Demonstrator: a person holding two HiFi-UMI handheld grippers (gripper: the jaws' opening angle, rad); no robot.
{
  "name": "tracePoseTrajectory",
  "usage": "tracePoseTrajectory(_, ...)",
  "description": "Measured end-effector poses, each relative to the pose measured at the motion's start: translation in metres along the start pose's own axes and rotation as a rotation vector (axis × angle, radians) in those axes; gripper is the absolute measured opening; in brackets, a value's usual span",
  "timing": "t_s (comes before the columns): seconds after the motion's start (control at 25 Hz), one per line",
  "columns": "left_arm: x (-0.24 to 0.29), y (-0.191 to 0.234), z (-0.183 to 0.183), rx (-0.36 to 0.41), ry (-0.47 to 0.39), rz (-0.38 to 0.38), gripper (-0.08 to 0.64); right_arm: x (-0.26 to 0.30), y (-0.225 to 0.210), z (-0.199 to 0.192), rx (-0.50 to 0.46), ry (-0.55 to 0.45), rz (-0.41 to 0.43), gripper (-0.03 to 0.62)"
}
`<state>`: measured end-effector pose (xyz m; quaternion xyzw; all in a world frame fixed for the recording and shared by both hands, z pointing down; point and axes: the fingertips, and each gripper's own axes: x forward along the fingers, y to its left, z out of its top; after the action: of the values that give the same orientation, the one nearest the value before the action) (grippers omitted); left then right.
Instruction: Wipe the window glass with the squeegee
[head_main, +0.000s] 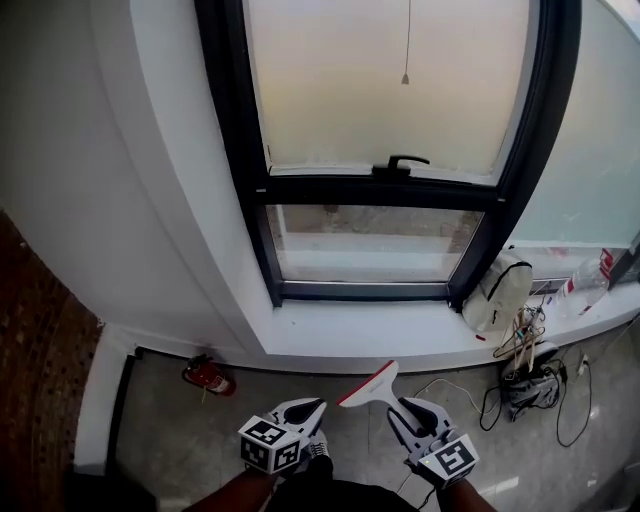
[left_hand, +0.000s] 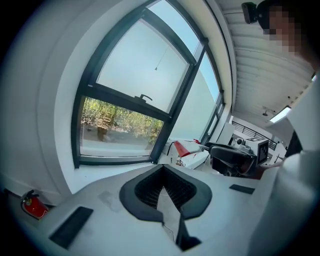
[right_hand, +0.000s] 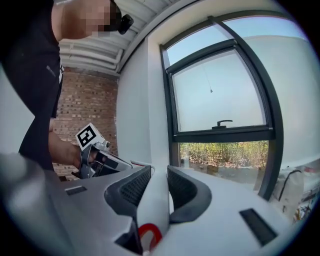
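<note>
Right gripper (head_main: 404, 404): jaws clamped on the white handle of the squeegee (head_main: 368, 387). The blade end sticks out ahead and to its left, tilted.

Left gripper (head_main: 305, 408): jaws closed tip to tip, nothing in them, just beside the right one.

Risk: you grip only the narrow handle, so pressing the blade on the pane may twist it in the pads and leave streaks. The latch handle (head_main: 400, 162) and pull cord (head_main: 406, 45) could snag a stroke.

Window glass (head_main: 385, 100) lies well ahead of and above the blade, not touching.

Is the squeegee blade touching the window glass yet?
No: the head view shows the squeegee held in the right tongs low over the floor, apart from the window glass.
</note>
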<state>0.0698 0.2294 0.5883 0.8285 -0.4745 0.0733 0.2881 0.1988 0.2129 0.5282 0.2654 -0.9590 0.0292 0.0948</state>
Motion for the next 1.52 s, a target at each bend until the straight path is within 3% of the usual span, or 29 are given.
tracePoseTrajectory(0.32, 0.011, 0.088, 0.045, -0.042, -0.036, 0.026, 0.000, 0.109, -0.024, 0.009, -0.012, 0.076, 0.061, 0.095)
tracePoseTrajectory(0.64, 0.018, 0.162, 0.094, -0.032, -0.096, 0.063, 0.000, 0.190, -0.050, 0.037, -0.046, 0.019, 0.065, 0.095)
tracePoseTrajectory(0.88, 0.039, 0.177, 0.135, -0.030, -0.151, 0.059, 0.000, 0.223, -0.084, 0.068, -0.121, -0.030, 0.095, 0.095)
tracePoseTrajectory(1.12, 0.076, 0.198, 0.182, -0.027, -0.203, 0.145, 0.000, 0.259, -0.135, 0.112, -0.222, -0.117, 0.194, 0.095)
tracePoseTrajectory(1.28, 0.106, 0.209, 0.228, -0.020, -0.253, 0.212, 0.000, 0.285, -0.176, 0.151, -0.342, -0.167, 0.268, 0.095)
tracePoseTrajectory(1.52, 0.136, 0.226, 0.292, 0.007, -0.352, 0.303, 0.000, 0.334, -0.226, 0.196, -0.709, -0.177, 0.312, 0.095)
